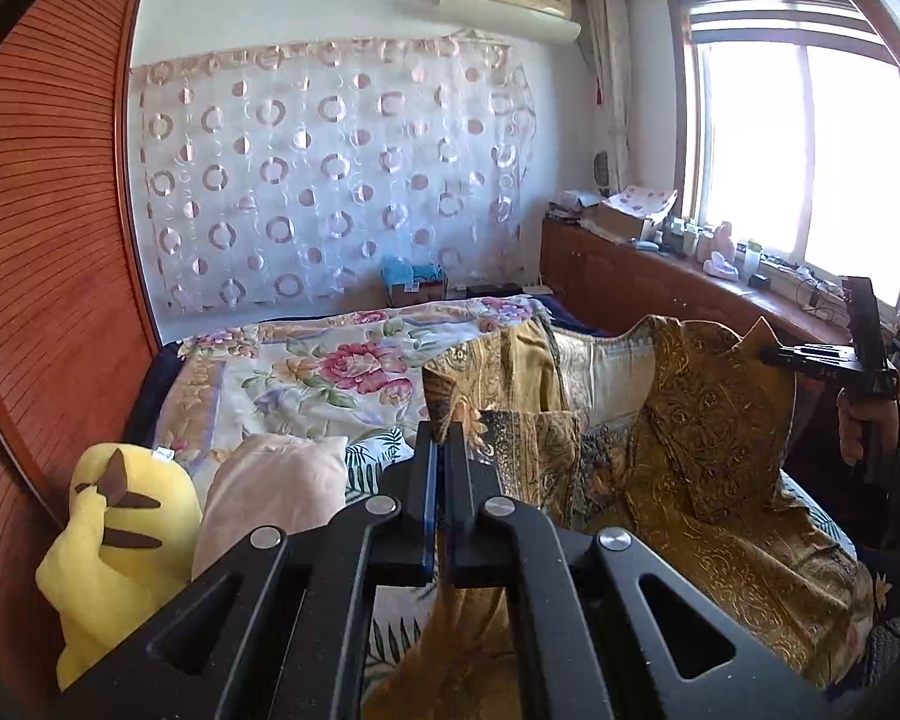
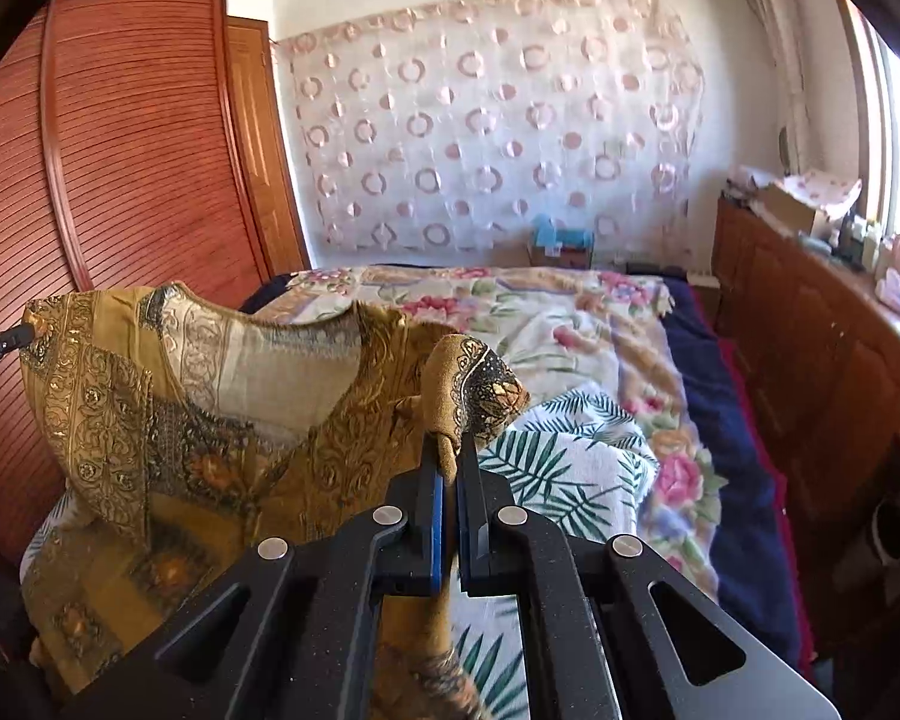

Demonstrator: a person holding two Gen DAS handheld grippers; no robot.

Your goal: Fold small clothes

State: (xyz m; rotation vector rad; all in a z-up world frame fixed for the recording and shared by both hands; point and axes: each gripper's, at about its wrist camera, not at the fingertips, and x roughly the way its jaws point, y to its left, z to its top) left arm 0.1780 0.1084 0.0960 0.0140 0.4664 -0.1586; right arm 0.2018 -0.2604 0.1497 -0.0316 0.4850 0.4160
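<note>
A mustard-gold patterned top (image 1: pixel 690 420) hangs spread in the air above the bed, its neckline facing up. In the left wrist view my left gripper (image 1: pixel 443 438) is shut on one shoulder corner of the cloth. At the right edge of that view a hand holds my right gripper (image 1: pixel 771 354), which pinches the other shoulder. In the right wrist view the top (image 2: pixel 210 420) stretches leftward from my right gripper (image 2: pixel 450 456), shut on a bunched fold. The tip of the left gripper (image 2: pixel 21 336) bites the far corner. The lower hem droops out of sight behind the gripper bodies.
Under the garment is a bed with a floral quilt (image 1: pixel 306 372) and a palm-leaf sheet (image 2: pixel 570 456). A yellow plush toy (image 1: pixel 114 516) and a pink pillow (image 1: pixel 270 492) lie at the near left. A slatted wooden wardrobe (image 1: pixel 48 240) stands left, a cluttered wooden cabinet (image 1: pixel 660 276) runs under the window.
</note>
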